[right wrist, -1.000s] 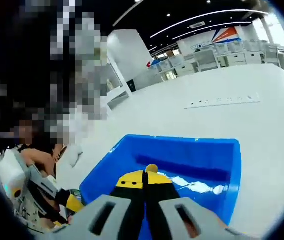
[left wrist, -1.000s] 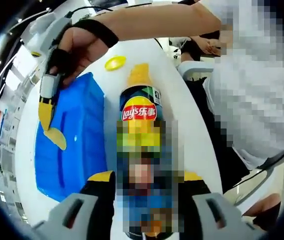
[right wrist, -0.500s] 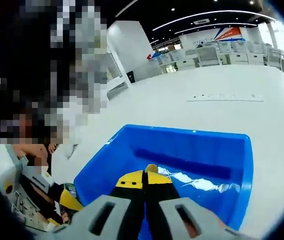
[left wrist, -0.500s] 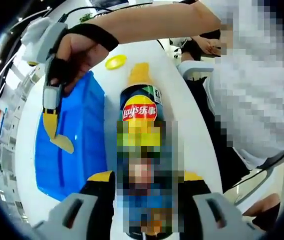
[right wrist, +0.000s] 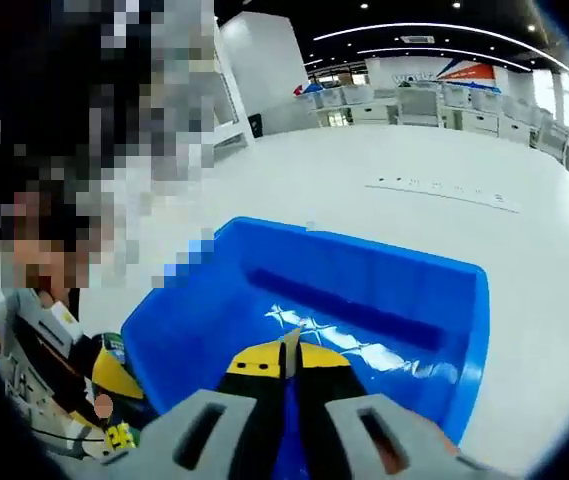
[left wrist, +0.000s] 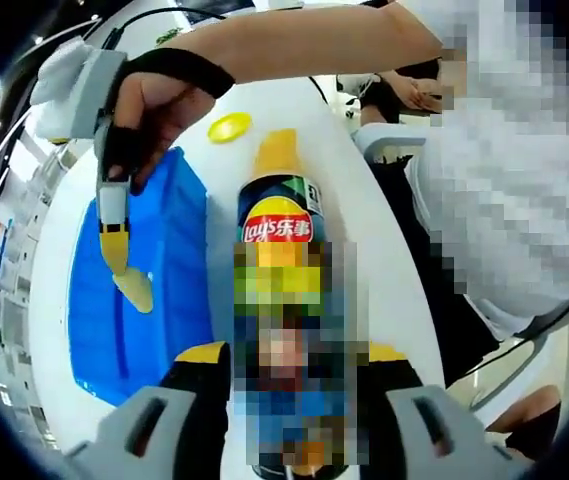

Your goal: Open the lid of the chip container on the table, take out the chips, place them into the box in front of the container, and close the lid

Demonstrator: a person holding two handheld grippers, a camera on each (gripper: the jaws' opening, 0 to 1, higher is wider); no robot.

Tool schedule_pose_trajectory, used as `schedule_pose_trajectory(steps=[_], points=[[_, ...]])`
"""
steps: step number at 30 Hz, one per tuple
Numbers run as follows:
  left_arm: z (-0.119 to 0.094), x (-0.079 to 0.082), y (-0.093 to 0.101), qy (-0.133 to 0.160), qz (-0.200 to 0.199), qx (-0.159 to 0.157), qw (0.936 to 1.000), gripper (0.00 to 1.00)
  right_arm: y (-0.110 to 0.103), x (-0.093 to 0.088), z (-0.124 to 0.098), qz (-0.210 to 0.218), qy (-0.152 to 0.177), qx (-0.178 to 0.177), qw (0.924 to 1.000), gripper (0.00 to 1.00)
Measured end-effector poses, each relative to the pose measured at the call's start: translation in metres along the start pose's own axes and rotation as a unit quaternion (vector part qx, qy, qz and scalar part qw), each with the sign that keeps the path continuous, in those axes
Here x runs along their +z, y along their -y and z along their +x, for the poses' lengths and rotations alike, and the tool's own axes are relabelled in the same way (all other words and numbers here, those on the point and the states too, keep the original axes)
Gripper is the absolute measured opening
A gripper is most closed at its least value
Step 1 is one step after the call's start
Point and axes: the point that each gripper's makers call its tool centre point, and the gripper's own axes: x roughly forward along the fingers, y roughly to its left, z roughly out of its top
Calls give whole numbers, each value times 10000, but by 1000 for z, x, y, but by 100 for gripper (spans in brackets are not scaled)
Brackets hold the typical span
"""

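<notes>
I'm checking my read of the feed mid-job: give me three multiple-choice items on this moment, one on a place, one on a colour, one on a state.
1. Where does the yellow lid lie?
A. on the white table, beyond the box
B. inside the box
C. on the chip container

2. What colour is the box?
A. red
B. blue
C. green

3. What is the right gripper doing?
A. standing open over the table
B. clamping the lid
C. shut on a chip above the box

Answers:
1 A: in the left gripper view the lid rests on the tabletop past the box's far end.
2 B: both views show blue walls and floor.
3 C: the yellow jaws meet on the pale chip over the box, while the left gripper clasps the chip container.
</notes>
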Motion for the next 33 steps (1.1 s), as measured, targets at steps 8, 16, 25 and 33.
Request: schedule_pose_trajectory(steps=[8,16,25,33], points=[[0,-2,1,-8,-17,-16,10000,49,-3,8,-9,-444,140,-54,9989,19],[1,-1,3,-10,-43,-38,10000,50,2,18,-25,-402,509,12,9979,19],[2,0,-1,-42,-67,-9,10000,49,0,32,-54,-576,769,157,9953,18],[5,1,-5,-114,-119,56,9998,49,-8,36,-81,-945,966,268,9905,18]])
